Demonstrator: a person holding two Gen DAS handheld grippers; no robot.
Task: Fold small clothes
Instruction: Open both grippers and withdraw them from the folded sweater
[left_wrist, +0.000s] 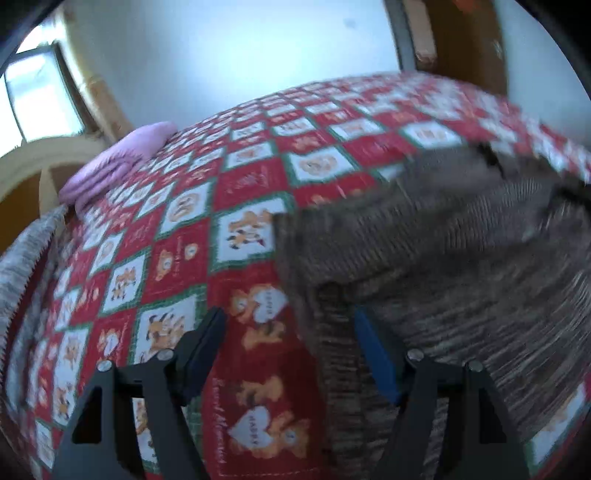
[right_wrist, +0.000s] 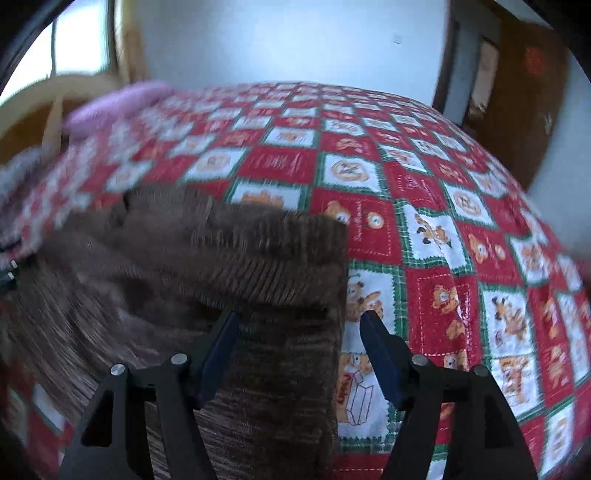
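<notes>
— Behind everything we see a pale wall (left_wrist: 221, 55), a window (left_wrist: 37, 92) at the upper left of the frame, and one red, white and green checked cloth with bear prints (left_wrist: 177, 258) covering the surface.

— We count one brown ribbed garment (left_wrist: 443, 251), folded, lying on that cloth, and one pink folded cloth (left_wrist: 110, 162) far off at the upper left.

— And two grippers. The left gripper (left_wrist: 290, 325) has its jaws wide, nothing pressed between them.

— In the left wrist view the garment fills the right half; its left edge runs up between the jaws, the blue right finger over the knit, the left one over bare cloth.

— The right gripper (right_wrist: 299, 328) stands wide too. There the garment (right_wrist: 240, 258) fills the lower left, its right edge between the jaws, the right finger over the checked cloth.
</notes>
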